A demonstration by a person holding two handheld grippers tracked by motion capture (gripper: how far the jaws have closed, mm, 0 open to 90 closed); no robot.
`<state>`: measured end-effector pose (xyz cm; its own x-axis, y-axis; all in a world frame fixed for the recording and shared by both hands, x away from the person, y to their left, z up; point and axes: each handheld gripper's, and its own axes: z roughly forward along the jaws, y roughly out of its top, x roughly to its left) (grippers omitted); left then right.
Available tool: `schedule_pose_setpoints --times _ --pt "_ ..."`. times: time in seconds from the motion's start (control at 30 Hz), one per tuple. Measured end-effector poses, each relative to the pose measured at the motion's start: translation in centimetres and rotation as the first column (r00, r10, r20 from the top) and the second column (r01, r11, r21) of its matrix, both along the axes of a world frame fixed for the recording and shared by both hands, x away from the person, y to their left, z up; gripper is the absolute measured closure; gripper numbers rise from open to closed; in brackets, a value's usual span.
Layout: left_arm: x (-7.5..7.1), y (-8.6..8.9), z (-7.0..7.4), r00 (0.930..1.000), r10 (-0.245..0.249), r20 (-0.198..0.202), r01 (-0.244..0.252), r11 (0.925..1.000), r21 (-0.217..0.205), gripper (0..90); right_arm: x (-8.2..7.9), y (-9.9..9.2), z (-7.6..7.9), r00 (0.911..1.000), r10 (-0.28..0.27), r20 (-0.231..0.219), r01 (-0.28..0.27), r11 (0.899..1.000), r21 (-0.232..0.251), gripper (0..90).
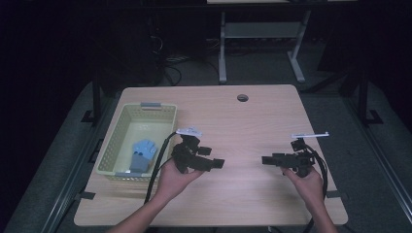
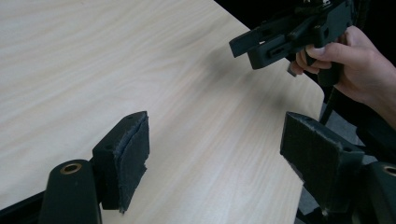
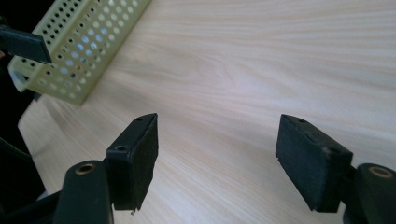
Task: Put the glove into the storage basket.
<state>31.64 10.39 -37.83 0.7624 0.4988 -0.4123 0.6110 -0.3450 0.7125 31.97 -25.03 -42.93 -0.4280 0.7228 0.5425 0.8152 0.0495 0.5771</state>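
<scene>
1. we are holding the left gripper (image 1: pixel 217 163) above the bare middle of the wooden table (image 1: pixel 252 121), just right of the basket (image 1: pixel 116 141), with its jaws pointing toward the right gripper (image 1: pixel 265 159).
2. in the left gripper view, the left gripper (image 2: pixel 215 147) is showing its jaws spread wide, with nothing between the pads (image 2: pixel 135 149) but bare tabletop (image 2: pixel 93 60).
3. we are holding the right gripper over the right part of the table, well apart from the left one, with its jaws pointing left toward it.
4. in the right gripper view, the right gripper (image 3: pixel 217 156) is also standing with jaws spread wide, with only wood grain (image 3: pixel 261 56) showing between its pads (image 3: pixel 144 149).
5. the left gripper view is catching the right gripper (image 2: pixel 245 44) farther off, gripped by the right hand (image 2: pixel 359 65) near the table's edge; we cannot tell its jaw gap from that angle.
6. the blue glove (image 1: pixel 143 154) is lying inside the pale green perforated basket, toward its near end, not touched by either gripper.
7. the basket is sitting on the left part of the table; its perforated wall (image 3: pixel 79 42) is showing at the upper left of the right gripper view.
8. the left hand (image 1: pixel 175 178) is gripping its tool from below, with a black cable (image 1: pixel 158 170) trailing past the basket's near corner.
</scene>
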Motion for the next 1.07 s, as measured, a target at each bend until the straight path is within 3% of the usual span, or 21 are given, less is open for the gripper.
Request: schedule_pose_setpoints --times 0.3,0.47,0.6,0.67,0.83,0.93,1.0,1.07 --pt "-1.5 -1.4 -1.6 0.9997 -0.026 0.002 0.026 0.9997 -0.006 23.7 -1.3 -0.9 -0.9 0.9999 0.007 0.013 -0.007 1.0 0.013 28.3" --pt "-2.3 -1.5 -3.0 0.9995 -0.031 -0.009 0.031 0.9995 -0.009 23.8 -2.5 -1.0 -1.7 1.0 0.009 -0.003 -0.009 1.0 0.007 27.8" --pt "-3.0 -1.2 -4.1 0.9976 -0.047 -0.051 0.045 0.9982 -0.039 24.4 -3.4 -1.0 -2.4 0.9998 0.018 0.005 -0.018 1.0 0.008 27.8" --pt "-3.6 -1.0 -4.6 0.9982 -0.045 -0.041 0.044 0.9984 -0.036 24.3 -3.8 -0.8 -2.6 0.9998 0.018 -0.005 -0.018 1.0 0.018 27.2" --pt "-5.0 -0.1 -6.1 0.9991 -0.04 -0.013 0.04 0.9984 -0.041 24.0 -4.7 -0.6 -3.0 0.9997 0.02 0.017 -0.02 0.999 0.048 26.8" --pt "-4.9 0.0 -6.3 0.9977 -0.068 0.001 0.068 0.9977 -0.007 24.0 -5.0 0.0 -3.2 0.9988 0.045 0.017 -0.046 0.998 0.039 26.4" --pt "-4.7 0.2 -6.2 0.9976 -0.067 0.019 0.067 0.9977 -0.01 24.0 -5.2 0.3 -3.1 0.9979 0.054 0.035 -0.055 0.998 0.014 26.4" --pt "-4.8 0.2 -6.1 0.9961 -0.076 0.046 0.076 0.9971 -0.006 24.0 -5.5 0.5 -3.2 0.9967 0.057 0.057 -0.059 0.998 0.03 26.4"
